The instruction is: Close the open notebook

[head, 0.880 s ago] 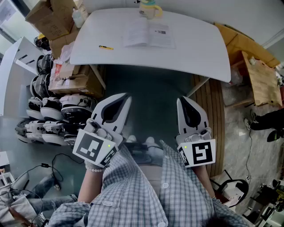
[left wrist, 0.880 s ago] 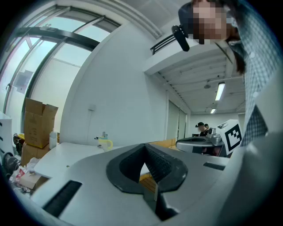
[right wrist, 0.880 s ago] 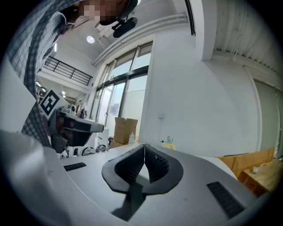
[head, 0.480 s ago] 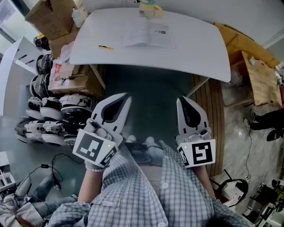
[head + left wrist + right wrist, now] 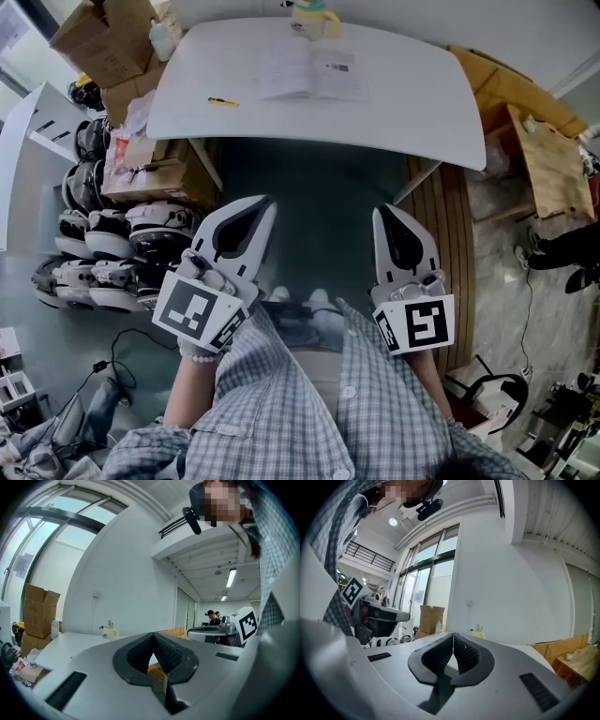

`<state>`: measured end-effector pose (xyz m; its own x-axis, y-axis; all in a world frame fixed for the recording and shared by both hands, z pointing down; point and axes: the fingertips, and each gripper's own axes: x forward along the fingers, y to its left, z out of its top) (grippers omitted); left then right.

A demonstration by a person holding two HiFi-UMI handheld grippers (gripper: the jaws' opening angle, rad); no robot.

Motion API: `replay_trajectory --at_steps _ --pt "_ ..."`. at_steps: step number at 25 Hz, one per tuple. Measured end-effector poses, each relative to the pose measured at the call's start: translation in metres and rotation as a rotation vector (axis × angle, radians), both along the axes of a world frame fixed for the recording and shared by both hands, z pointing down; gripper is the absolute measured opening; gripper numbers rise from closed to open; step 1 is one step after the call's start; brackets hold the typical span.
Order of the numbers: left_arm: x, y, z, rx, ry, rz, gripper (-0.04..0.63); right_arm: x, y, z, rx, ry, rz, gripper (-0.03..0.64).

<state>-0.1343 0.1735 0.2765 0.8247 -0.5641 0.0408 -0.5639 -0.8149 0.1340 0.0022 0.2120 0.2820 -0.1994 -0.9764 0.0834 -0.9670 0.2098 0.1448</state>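
An open notebook (image 5: pixel 314 74) lies flat on the white table (image 5: pixel 403 112) at its far middle, pages up. My left gripper (image 5: pixel 267 202) is held well short of the table's near edge, over the floor, jaws shut with nothing between them. My right gripper (image 5: pixel 382 210) is level with it to the right, also shut and empty. In the left gripper view the left gripper (image 5: pixel 152 635) has its pads together, tips pointing level toward the table (image 5: pixel 70 644). The right gripper (image 5: pixel 453 634) shows the same in the right gripper view.
A yellow pen (image 5: pixel 223 101) lies on the table's left part and a yellow-lidded bottle (image 5: pixel 314 19) stands at the far edge. Cardboard boxes (image 5: pixel 103 42) and helmets (image 5: pixel 94 248) crowd the floor on the left. Wooden panels (image 5: pixel 548 159) lie at the right.
Both grippers have kept still. The view has shifted very slightly; things at the floor's lower left have moved.
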Motion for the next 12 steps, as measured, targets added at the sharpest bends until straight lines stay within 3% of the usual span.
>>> replay_trajectory --at_steps 12 --pt "-0.024 -0.004 0.001 0.009 0.014 -0.005 0.008 -0.024 -0.007 0.003 0.0 0.002 -0.001 0.02"
